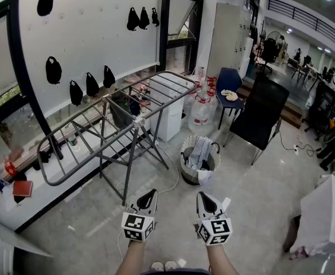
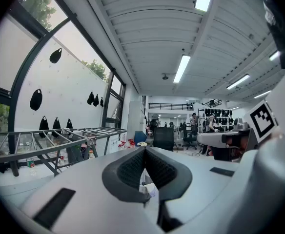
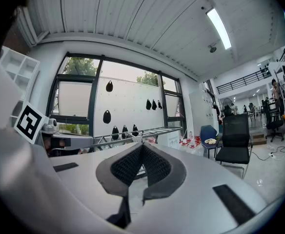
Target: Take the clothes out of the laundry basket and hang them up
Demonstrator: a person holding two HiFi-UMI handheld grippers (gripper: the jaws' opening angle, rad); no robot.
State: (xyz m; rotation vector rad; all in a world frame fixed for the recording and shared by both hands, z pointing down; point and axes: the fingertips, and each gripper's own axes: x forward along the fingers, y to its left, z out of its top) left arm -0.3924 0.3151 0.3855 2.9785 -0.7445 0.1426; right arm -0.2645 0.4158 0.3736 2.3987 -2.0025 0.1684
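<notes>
On the grey speckled floor [image 1: 253,193], a round basket [image 1: 186,173] with dark looped handles stood just right of the rack [image 1: 107,98] and ahead of both grippers. Crumpled clothes [image 1: 201,153], pale and soft with a striped or checked piece among them, filled it to the rim. The rack was a frame of thin grey metal tubes, its top a long grid of parallel bars on splayed legs, and the bars were bare.

Low in the head view, the left gripper [image 1: 148,195] and the right gripper [image 1: 205,196] sat side by side, each with a marker cube, pointing toward the basket and well short of it. In its own view the left gripper [image 2: 144,150] had its dark ribbed pads pressed together with nothing between them. The right gripper [image 3: 142,145] was likewise closed and empty, its matte grey shell smooth around the textured pads.

Behind the rack rose a white panel [image 1: 87,33] dotted with black teardrop shapes, set between dark window frames. Clear jugs [image 1: 202,110] with red caps clustered near a blue chair [image 1: 229,82], and a black chair [image 1: 260,112] stood right of them. Further back, the room opened into a long hall lit by ceiling strips.
</notes>
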